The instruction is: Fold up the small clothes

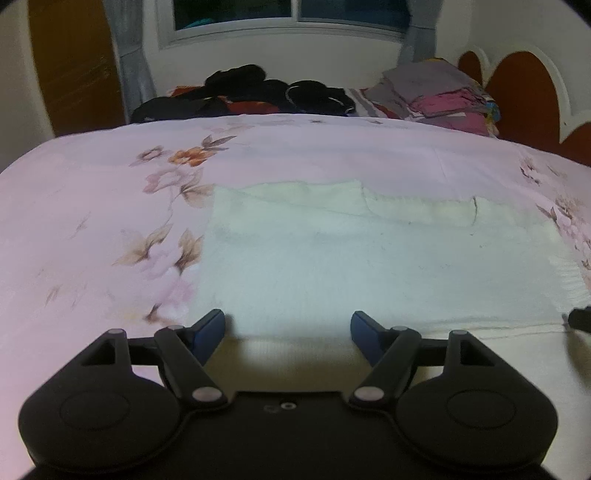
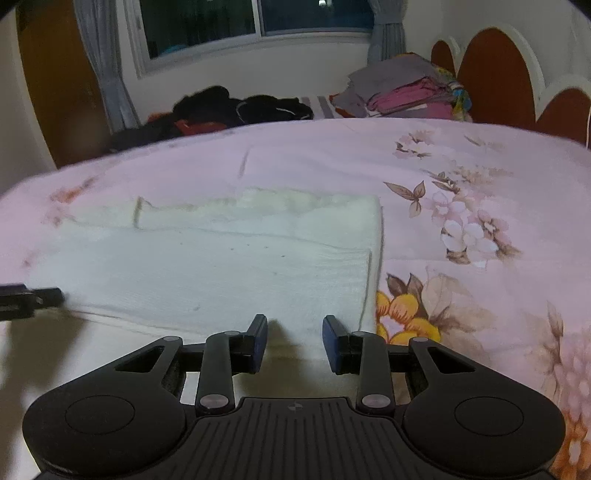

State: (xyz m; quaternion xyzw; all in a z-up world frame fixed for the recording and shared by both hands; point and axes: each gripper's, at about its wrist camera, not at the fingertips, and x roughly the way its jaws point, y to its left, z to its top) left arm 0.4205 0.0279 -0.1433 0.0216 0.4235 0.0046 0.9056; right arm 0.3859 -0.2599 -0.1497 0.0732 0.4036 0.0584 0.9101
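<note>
A white knit garment (image 1: 369, 258) lies flat on the pink floral bedsheet (image 1: 92, 229), its far part folded over with an uneven edge. My left gripper (image 1: 288, 328) is open, over the garment's near edge toward its left side, holding nothing. My right gripper (image 2: 294, 334) is open, over the near edge of the same garment (image 2: 221, 266) close to its right corner, holding nothing. The right gripper's tip shows at the right edge of the left wrist view (image 1: 580, 319). The left gripper's tip shows at the left edge of the right wrist view (image 2: 33, 297).
A heap of dark clothes (image 1: 251, 92) lies at the far side of the bed. A stack of folded clothes (image 1: 443, 96) sits at the far right by the red headboard (image 1: 528, 99). A window (image 1: 291, 14) and curtains are behind.
</note>
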